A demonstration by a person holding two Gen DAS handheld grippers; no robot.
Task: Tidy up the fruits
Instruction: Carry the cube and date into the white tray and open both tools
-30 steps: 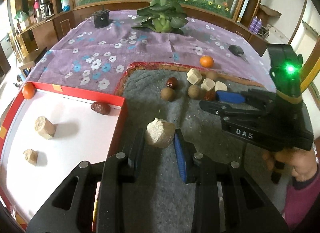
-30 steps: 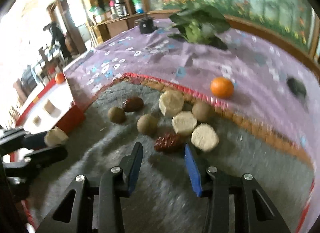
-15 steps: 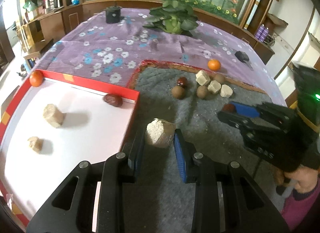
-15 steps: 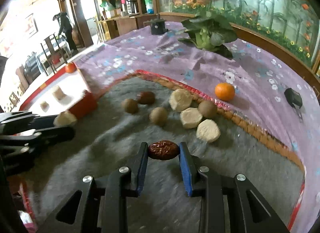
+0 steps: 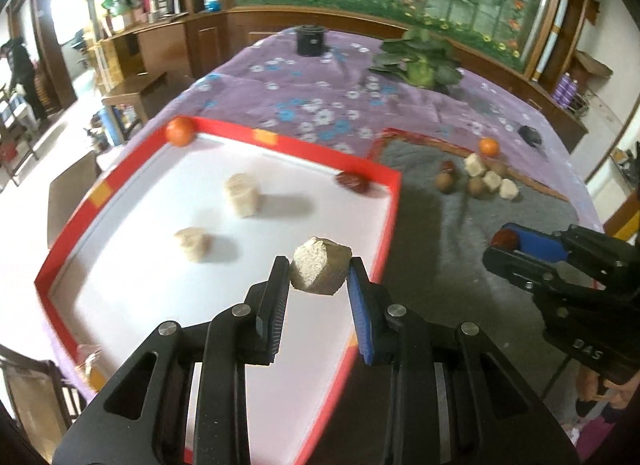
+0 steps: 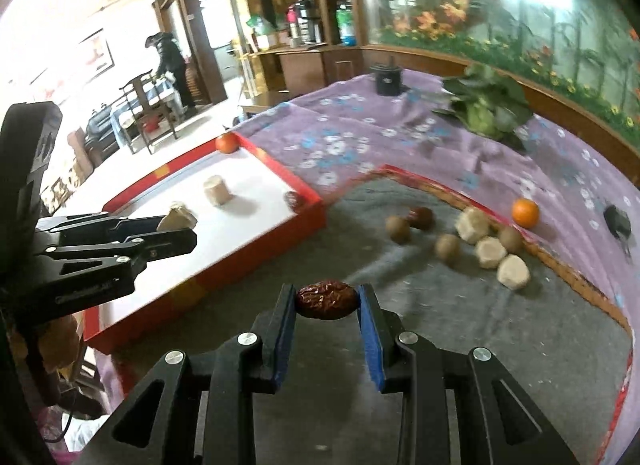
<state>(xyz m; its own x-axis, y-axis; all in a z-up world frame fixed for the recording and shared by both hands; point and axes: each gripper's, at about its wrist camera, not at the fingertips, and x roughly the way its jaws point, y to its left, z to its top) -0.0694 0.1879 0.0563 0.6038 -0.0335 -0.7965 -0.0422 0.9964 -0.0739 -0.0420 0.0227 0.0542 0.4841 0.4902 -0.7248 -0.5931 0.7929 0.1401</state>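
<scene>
My left gripper [image 5: 318, 275] is shut on a pale, faceted fruit chunk [image 5: 320, 270] and holds it in the air over the near right part of the red-rimmed white tray [image 5: 304, 149]. In the tray lie two more pale chunks [image 5: 242, 195], a red date [image 5: 354, 182] and an orange [image 5: 180, 131]. My right gripper [image 6: 326, 301] is shut on a wrinkled red date [image 6: 326, 299], lifted above the grey mat [image 6: 460, 325] just right of the tray [image 6: 200, 289]. On the mat remain a cluster of pale chunks [image 6: 513, 271], brown round fruits [image 6: 447, 248] and another date [image 6: 421, 218].
A second orange [image 6: 525, 212] lies on the purple flowered cloth [image 6: 352, 137] beyond the mat's red border. A leafy green plant [image 6: 488, 109], a black cup [image 6: 387, 79] and a small dark object [image 6: 618, 221] stand farther back. A person stands in the far room.
Both grippers rose and moved left toward the tray. The right gripper closed on the red date and lifted it off the mat. The left one carried its chunk over the tray.
</scene>
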